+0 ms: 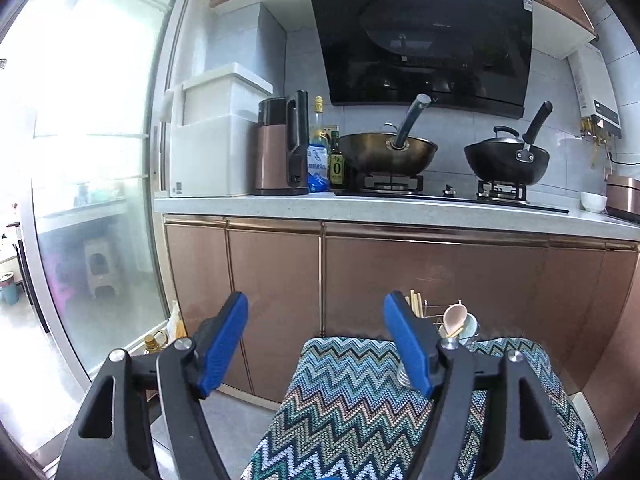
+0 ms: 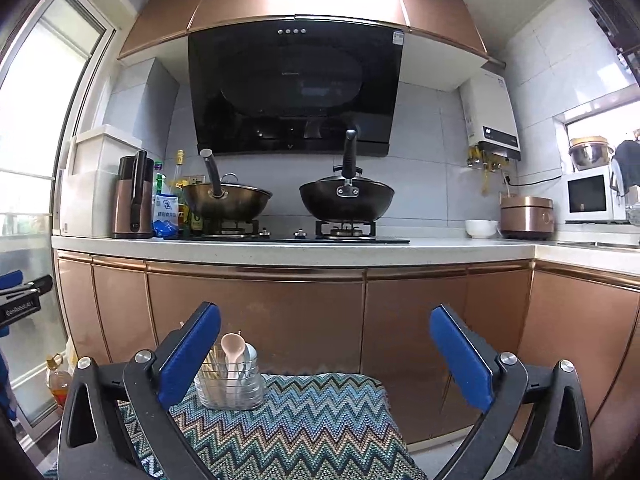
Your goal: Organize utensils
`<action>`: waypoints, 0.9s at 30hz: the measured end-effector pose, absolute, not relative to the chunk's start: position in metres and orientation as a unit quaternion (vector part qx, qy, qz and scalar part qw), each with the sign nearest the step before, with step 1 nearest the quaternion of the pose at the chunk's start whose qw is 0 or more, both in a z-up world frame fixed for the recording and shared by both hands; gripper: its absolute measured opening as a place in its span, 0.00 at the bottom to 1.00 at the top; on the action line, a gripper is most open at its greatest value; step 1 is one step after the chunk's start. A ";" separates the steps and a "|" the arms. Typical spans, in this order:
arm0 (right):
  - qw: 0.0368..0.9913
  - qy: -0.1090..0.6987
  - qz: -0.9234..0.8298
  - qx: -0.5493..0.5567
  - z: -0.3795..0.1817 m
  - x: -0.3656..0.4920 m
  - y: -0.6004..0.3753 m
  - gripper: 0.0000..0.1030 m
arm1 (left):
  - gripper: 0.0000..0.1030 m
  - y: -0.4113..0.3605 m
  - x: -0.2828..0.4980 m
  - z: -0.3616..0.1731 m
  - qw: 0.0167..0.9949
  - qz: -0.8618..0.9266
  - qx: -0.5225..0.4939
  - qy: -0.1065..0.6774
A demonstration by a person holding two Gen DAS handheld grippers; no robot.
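Left gripper [image 1: 316, 344]: jaws wide apart, nothing between them.
Right gripper [image 2: 326, 354]: spread wide, empty too.
Wire caddy [image 2: 230, 386]: upright on the zigzag cloth [image 2: 312, 420], at its far left corner.
Pink spoon [image 2: 231, 350]: standing in the caddy, chopsticks [image 2: 212, 364] alongside.

my pads [image 2: 460, 360] blue, my arms black | cloth [image 2: 304, 420] zigzag in teal, blue, white, tan | spoon [image 2: 232, 350] pale pink | cabinet doors [image 2: 256, 312] copper | counter [image 2: 360, 252] white | hood [image 2: 294, 92] glossy black | right wok [image 2: 346, 200] black, left wok [image 2: 226, 200] bronze
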State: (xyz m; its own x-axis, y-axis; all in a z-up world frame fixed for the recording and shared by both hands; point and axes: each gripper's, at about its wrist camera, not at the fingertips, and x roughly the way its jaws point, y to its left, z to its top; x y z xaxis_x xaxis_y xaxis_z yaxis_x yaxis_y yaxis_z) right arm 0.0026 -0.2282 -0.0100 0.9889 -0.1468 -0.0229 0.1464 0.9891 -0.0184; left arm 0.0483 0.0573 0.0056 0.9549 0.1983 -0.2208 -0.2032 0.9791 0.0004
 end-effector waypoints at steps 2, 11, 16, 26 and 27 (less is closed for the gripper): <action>0.997 0.010 -0.077 -0.010 -0.010 0.001 -0.229 1.00 | 0.69 0.057 0.044 0.008 0.988 0.114 -0.009 0.102; 0.996 0.007 -0.087 -0.011 -0.012 -0.002 -0.234 1.00 | 0.73 0.061 0.035 0.012 0.984 0.158 -0.002 0.082; 0.995 0.009 -0.094 -0.013 -0.011 -0.003 -0.239 1.00 | 0.73 0.061 0.027 0.015 0.985 0.158 0.011 0.071; 0.994 0.025 -0.108 -0.019 -0.015 -0.003 -0.246 1.00 | 0.74 0.073 0.029 0.011 0.985 0.152 0.006 0.083; 0.994 0.024 -0.109 -0.017 -0.015 -0.003 -0.247 1.00 | 0.74 0.073 0.028 0.012 0.985 0.153 0.006 0.082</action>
State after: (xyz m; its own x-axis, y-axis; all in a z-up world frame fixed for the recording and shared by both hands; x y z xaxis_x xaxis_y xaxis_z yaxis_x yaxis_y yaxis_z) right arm -0.0034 -0.2467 -0.0148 0.9749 -0.2181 -0.0439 0.2164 0.9755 -0.0392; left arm 0.0280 0.0734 0.0120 0.9399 0.3016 -0.1598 -0.2997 0.9533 0.0369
